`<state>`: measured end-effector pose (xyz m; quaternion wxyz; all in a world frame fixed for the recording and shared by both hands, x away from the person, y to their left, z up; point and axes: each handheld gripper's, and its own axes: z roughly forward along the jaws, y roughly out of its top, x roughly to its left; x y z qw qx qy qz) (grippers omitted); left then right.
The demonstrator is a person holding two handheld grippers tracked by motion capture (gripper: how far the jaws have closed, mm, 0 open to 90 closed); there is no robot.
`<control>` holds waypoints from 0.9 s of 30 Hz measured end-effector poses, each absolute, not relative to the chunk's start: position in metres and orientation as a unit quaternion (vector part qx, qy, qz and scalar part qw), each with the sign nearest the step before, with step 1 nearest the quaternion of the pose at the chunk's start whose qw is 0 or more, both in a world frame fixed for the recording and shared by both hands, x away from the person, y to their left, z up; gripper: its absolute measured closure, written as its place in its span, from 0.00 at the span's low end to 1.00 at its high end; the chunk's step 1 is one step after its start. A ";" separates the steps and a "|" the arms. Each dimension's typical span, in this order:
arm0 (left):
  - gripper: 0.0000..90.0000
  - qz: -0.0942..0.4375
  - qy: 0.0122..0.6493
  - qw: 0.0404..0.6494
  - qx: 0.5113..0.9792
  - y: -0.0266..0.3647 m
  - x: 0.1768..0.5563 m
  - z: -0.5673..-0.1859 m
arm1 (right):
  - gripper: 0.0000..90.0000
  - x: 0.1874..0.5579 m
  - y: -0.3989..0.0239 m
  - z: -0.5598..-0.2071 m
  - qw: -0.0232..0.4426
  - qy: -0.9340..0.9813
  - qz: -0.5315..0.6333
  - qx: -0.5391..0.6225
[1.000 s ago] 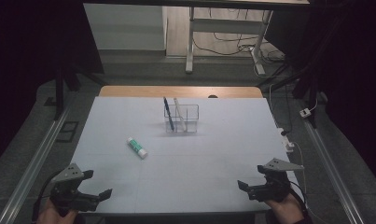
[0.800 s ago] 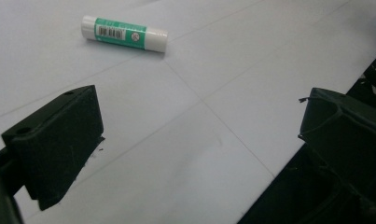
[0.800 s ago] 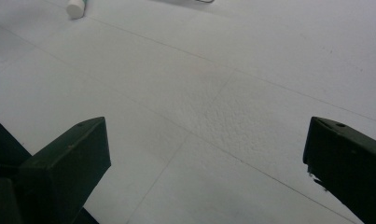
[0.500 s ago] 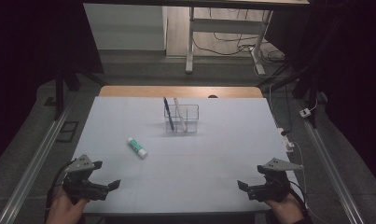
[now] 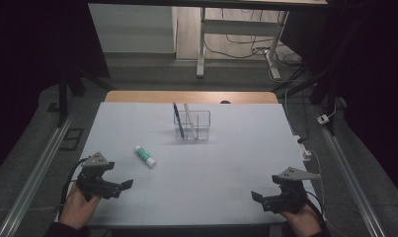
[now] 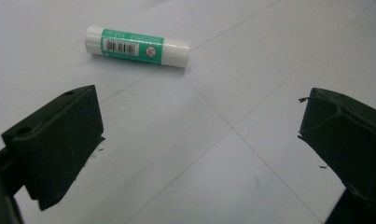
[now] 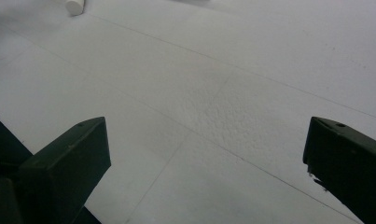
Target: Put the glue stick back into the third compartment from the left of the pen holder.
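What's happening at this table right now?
A person sits at a white table with a handheld gripper in each hand. Neither holds anything. The left gripper, jaws open, points toward a glue stick lying flat on the table. The right gripper hovers open near the table's front right corner. Farther back stands a clear organizer with a blue pen in it.

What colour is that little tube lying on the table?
The glue stick is white with a green label and a barcode, clearest in the left gripper view.

Each black hand-held gripper (image 5: 121, 186) carries a grey three-cornered plate, blocky jaws and a trailing cable.
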<state>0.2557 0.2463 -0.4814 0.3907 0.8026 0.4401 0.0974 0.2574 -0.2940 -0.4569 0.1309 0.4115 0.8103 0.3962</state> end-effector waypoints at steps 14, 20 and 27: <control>0.00 0.098 0.443 0.385 0.804 0.246 0.294 -0.483 | 0.00 0.258 -0.295 -0.457 0.127 0.808 0.398 0.415; 0.00 0.104 0.438 0.377 0.810 0.244 0.312 -0.485 | 0.00 0.258 -0.295 -0.457 0.126 0.808 0.398 0.415; 0.01 0.096 0.430 0.374 0.816 0.243 0.331 -0.489 | 0.00 0.258 -0.295 -0.457 0.125 0.808 0.398 0.416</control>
